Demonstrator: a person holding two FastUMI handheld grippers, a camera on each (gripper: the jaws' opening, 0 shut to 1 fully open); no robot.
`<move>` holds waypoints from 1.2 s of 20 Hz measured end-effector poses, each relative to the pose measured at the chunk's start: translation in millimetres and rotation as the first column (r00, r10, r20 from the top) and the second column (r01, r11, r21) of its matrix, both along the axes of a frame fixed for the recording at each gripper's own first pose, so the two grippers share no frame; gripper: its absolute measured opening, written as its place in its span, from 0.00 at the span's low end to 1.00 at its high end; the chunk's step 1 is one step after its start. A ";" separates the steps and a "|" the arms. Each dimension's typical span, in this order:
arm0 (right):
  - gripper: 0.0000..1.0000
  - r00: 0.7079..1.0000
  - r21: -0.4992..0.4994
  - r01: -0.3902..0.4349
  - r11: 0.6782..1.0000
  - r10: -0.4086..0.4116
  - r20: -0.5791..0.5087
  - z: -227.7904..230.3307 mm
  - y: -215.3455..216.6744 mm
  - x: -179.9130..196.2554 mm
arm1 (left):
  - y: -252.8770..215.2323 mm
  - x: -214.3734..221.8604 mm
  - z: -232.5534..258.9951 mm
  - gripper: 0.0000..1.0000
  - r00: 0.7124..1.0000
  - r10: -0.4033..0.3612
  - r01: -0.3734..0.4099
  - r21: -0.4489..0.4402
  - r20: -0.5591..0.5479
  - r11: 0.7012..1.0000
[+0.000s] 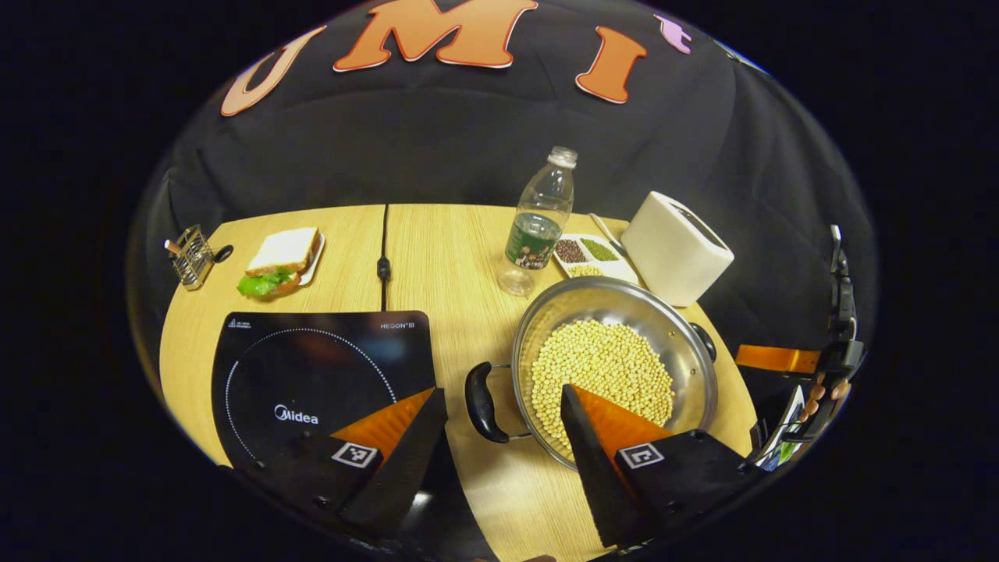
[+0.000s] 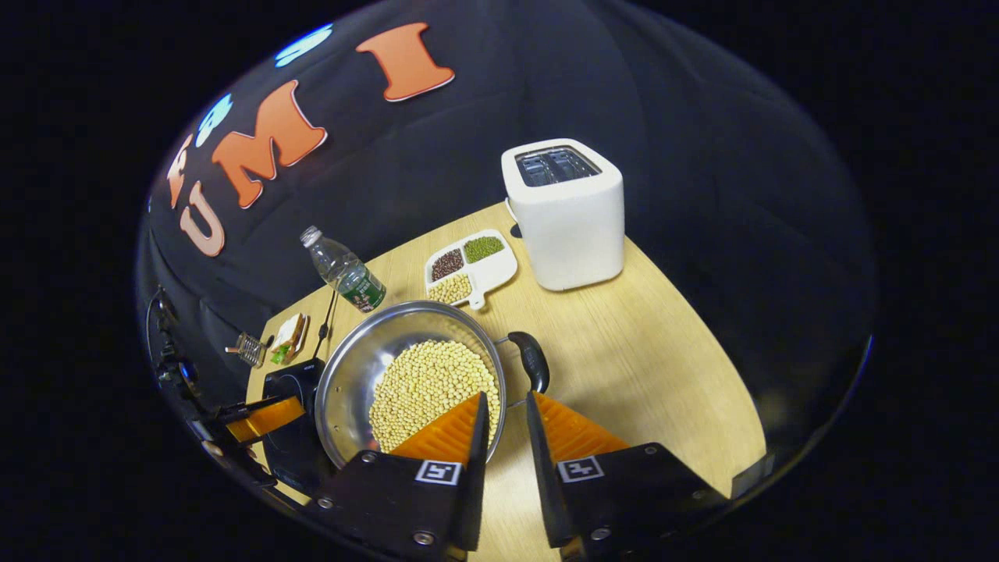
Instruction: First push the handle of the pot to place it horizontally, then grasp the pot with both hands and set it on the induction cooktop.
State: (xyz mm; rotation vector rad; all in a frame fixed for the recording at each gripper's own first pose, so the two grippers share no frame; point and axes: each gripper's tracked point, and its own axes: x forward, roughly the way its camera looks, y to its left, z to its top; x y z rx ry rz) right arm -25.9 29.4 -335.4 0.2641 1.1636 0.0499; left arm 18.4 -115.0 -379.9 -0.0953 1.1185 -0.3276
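A shiny round pot (image 1: 616, 367) full of yellow beans (image 1: 601, 371) sits on the bench. It has two black handles (image 1: 482, 402). Just beside it lies a flat black cooktop (image 1: 312, 375).

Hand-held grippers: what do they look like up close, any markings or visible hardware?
Each hand-held gripper, left and right, has two flat wedge-shaped fingers tapering to a point. Each finger sits on a dark block bearing a small square black-and-white fiducial tag. Round screw heads show on the right gripper's blocks. In the left gripper view, the other gripper shows at the far right edge, held by a hand.
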 end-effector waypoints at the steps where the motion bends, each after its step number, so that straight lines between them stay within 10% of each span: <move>1: 0.44 1.000 -0.015 -0.021 1.000 0.021 0.012 0.0 0.8 3.0 | -3.4 -4.6 -5.3 0.98 1.000 0.005 -0.005 -0.008 -0.026 1.000; 8: 0.77 0.988 -0.182 -0.150 0.972 0.154 0.006 -28.5 2.3 5.7 | -17.5 -3.0 -30.4 0.97 0.999 -0.023 0.023 -0.004 -0.030 1.000; 24: 0.72 0.987 -0.301 -0.162 0.940 0.150 -0.062 -85.3 -9.8 12.3 | -30.4 24.7 -82.0 0.88 0.994 -0.045 0.026 0.188 0.098 0.982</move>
